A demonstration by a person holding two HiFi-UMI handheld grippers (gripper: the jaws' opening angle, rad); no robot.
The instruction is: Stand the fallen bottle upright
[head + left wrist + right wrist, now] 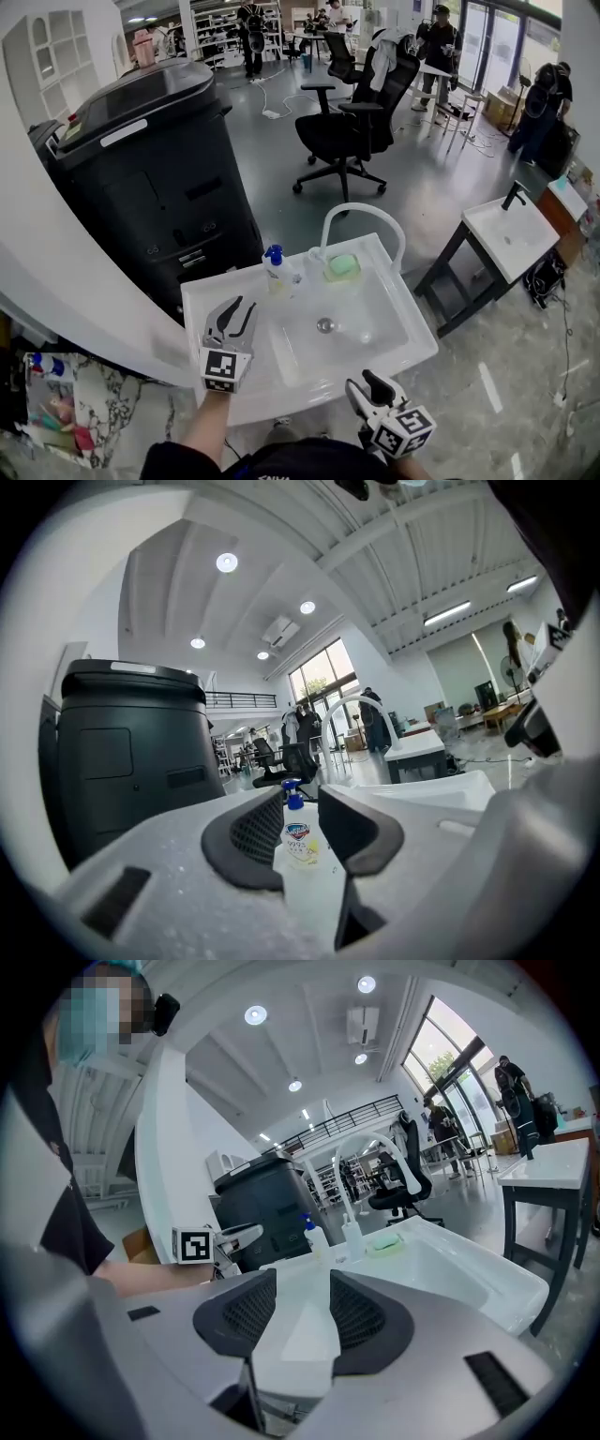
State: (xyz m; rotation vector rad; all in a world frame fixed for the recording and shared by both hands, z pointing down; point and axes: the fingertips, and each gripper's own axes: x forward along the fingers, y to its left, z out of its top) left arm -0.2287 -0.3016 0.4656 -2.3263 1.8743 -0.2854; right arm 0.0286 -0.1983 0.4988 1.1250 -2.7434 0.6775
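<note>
The pump soap bottle [277, 272] with its blue head already stands upright on the back ledge of the white sink counter [208, 302], just left of centre in the head view. It sits just beside the foot of the arched white faucet [362, 212], with a green pad, soap or sponge, to its right behind the basin. The ledge there is flat, which is probably why the bottle rests square on its base without support. The left tongs [238, 309] hang near the bottle but clear of it, lower in the frame over the left rim. Their jaws are partly spread and pinch nothing. In the left gripper view the bottle shows framed in the gap but farther off, so the line-up looks like that of a tool aimed at the bottle, not gripping it. The right tongs [366, 388] wait at the bottom of the head view, off the counter's front edge, with jaws spread and empty, likely kept out of the way since one tool suffices. By the look of it, the task is done.
</note>
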